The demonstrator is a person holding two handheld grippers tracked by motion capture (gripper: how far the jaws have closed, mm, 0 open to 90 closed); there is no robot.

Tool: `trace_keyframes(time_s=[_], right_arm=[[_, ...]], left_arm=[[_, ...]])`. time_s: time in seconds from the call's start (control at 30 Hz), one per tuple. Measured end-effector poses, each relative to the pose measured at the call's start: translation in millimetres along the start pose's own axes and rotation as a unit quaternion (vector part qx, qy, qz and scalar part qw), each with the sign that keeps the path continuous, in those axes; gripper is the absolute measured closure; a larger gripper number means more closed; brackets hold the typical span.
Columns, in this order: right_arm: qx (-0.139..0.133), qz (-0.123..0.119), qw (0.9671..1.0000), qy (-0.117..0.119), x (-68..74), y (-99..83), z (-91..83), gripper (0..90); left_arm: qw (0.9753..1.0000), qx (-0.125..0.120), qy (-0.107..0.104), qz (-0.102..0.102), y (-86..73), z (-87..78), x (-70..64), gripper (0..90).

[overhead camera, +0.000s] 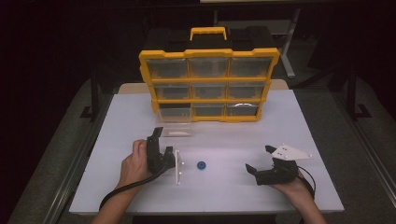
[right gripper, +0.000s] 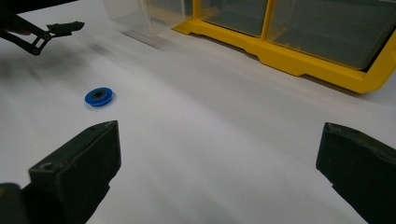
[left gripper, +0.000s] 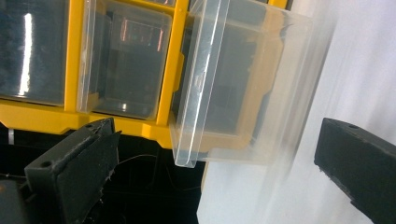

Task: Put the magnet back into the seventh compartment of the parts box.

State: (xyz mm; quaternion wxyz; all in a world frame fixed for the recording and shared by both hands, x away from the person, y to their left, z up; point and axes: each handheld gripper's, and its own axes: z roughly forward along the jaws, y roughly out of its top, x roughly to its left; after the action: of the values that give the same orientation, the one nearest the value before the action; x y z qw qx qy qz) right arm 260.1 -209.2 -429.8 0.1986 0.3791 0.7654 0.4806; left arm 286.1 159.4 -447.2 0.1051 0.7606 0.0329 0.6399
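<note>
Blue against the white table (overhead camera: 224, 140), a small round wheel (overhead camera: 201, 165) lies flat just below the middle of the high view, between the two grippers and touching neither. In the right gripper view the same wheel (right gripper: 99, 96) sits at the left of the frame, well ahead of the jaws, its dark hub facing up.

At lower left of the high view a hand (overhead camera: 133, 161) holds the left gripper (overhead camera: 161, 140), turned on its side, with its jaws spread and nothing between them. In the left gripper view the two black jaws stand far apart at the lower corners, and a clear plastic drawer (left gripper: 233, 88) fills the upper middle of the frame beyond them, blurred at its right edge. In the high view that drawer (overhead camera: 175, 129) rests on the table at centre left, just in front of the organizer's lower left slot and just above the left gripper.

At lower right of the high view the right gripper (overhead camera: 259, 161) hovers low over the table with its jaws wide apart and empty.

Yellow-framed, the organizer (overhead camera: 208, 84) stands upright at the upper middle of the high view, three rows of three clear compartments under a yellow handle.
</note>
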Motion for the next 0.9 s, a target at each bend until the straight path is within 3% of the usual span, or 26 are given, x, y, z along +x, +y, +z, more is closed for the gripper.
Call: trace_keyframes(time_s=[0.27,0.3,0.43,0.9], right_arm=[[0.004,-0.01,0.9999,0.001,1.1,-0.3,2.3,0.0],[0.004,-0.01,0.9999,0.001,1.1,-0.3,2.1,0.0],[0.004,-0.006,1.0,0.001,2.1,0.1,1.7,0.0],[0.004,-0.011,0.9999,0.0,1.9,-0.3,2.3,0.0]], left_arm=[[0.9995,0.0,-0.007,-0.032,-3.4,1.2,2.2,0.0],[0.9989,-0.008,-0.004,-0.046,-3.5,2.4,1.6,0.0],[0.9977,-0.008,-0.009,-0.066,-3.4,2.1,3.0,0.0],[0.9945,0.003,-0.02,-0.103,-7.7,2.8,7.3,0.0]])
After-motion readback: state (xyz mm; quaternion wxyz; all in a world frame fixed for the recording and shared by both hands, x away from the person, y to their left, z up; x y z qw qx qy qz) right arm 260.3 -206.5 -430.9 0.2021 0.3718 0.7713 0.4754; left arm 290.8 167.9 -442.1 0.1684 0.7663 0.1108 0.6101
